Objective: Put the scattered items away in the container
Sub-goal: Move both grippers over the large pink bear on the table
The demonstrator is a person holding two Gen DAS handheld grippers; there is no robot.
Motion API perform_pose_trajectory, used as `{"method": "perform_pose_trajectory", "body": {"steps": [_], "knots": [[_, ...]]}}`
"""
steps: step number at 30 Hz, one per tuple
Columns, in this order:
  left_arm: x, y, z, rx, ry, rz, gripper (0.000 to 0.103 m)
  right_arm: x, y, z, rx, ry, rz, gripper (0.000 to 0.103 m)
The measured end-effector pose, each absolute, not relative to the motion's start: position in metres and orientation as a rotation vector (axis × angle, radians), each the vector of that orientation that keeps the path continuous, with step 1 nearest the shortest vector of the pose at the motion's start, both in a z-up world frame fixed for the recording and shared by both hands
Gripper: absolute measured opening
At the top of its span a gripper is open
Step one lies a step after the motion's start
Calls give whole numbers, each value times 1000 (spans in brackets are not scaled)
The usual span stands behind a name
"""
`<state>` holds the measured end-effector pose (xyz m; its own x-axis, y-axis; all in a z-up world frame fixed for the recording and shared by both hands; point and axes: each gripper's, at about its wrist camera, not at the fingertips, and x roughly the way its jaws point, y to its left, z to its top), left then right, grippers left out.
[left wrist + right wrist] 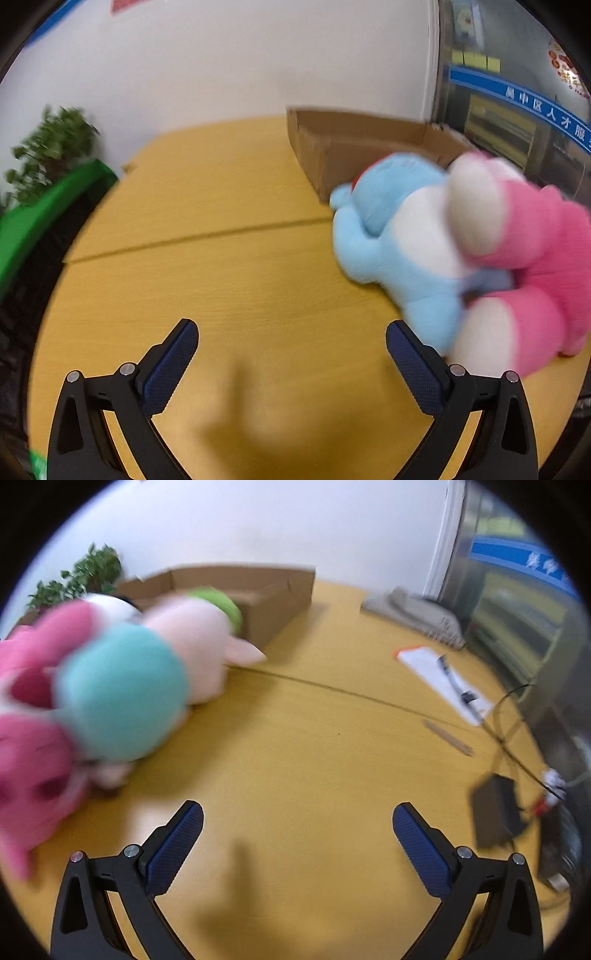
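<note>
The left hand-held gripper (291,345) hangs over bare yellow wood-grain surface (221,288), its two blue textured fingers (173,369) spread wide with nothing between them. Just beside its right finger lies a blue-and-white plush toy (399,251) — soft, rounded, blurred — its long axis running from near that finger up toward the cardboard box (332,147) at the far edge. Pressed against its right flank is a pink-and-white plush toy (535,258), fuzzy and bulbous, lying roughly alongside it; which end is the head cannot be told through the blur.

The right hand-held gripper (297,827) is likewise spread apart and holds nothing, over the same surface. To its left the pile shows from the other side: the pink plush nearest, a teal rounded plush part (122,698) against it, and a pale pink plush (199,646) with a green patch (218,602) stretching toward the box — one pointed limb aims right along the seam in the surface.

The box is open-topped, corrugated brown, low-walled, its long side parallel to the far edge. Near the right edge lie a white sheet with a pen (447,672), a wooden stick (447,736), a black adapter (496,812) and cables. A green leafy plant (85,576) stands behind the far left corner.
</note>
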<state>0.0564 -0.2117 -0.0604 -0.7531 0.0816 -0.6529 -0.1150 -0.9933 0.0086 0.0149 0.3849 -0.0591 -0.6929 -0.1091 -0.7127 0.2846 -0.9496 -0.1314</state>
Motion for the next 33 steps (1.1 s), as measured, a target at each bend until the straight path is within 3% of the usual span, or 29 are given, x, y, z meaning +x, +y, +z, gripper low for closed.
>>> {"method": "perform_pose_trajectory", "body": {"steps": [6, 15, 21, 33], "knots": [[115, -134, 4, -817, 89, 2833, 103, 94, 332, 12, 846, 169, -2739, 102], [133, -38, 0, -808, 6, 2702, 103, 110, 241, 13, 896, -45, -2680, 102], [145, -19, -2, -815, -17, 2716, 103, 125, 225, 4, 944, 57, -2770, 102], [123, -22, -9, -876, -110, 2687, 103, 119, 224, -2, 991, 56, -2778, 102]]}}
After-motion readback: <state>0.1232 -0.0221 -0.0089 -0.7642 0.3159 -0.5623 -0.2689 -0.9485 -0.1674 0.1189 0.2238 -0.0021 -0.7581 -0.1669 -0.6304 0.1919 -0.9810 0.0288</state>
